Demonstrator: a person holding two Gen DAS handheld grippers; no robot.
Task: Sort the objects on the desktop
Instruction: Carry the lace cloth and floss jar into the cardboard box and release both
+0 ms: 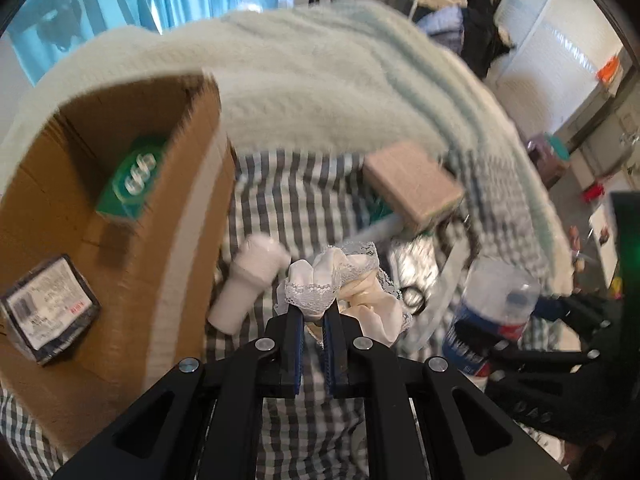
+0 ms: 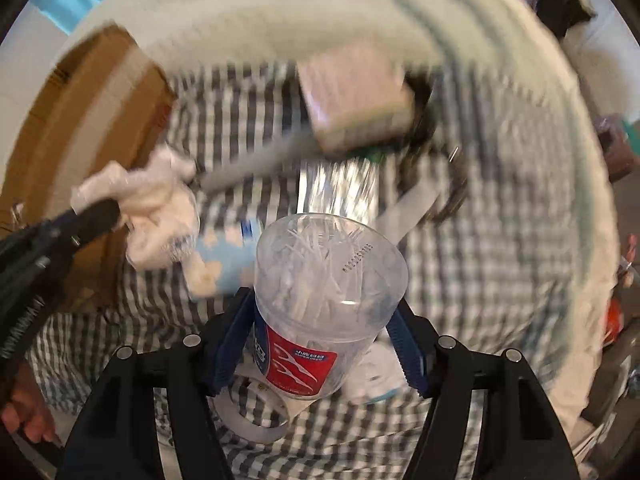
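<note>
My left gripper [image 1: 313,312] is shut on a white lace-trimmed cloth [image 1: 344,276] and holds it above the checked cloth [image 1: 288,184]; it also shows in the right wrist view [image 2: 156,216]. My right gripper [image 2: 326,312] is shut on a clear plastic jar of floss picks [image 2: 324,292] with a red and blue label; the jar shows at the right in the left wrist view [image 1: 488,312]. An open cardboard box [image 1: 52,220] lies at the left, holding a green box [image 1: 132,180] and a dark labelled box [image 1: 48,308].
A white bottle [image 1: 252,280] lies beside the cardboard box. A pinkish-brown box [image 1: 412,184], a silver foil packet [image 2: 340,188], a white tube [image 2: 256,164] and a tape roll [image 2: 248,416] lie on the checked cloth. A pale fluffy blanket [image 1: 312,80] is behind.
</note>
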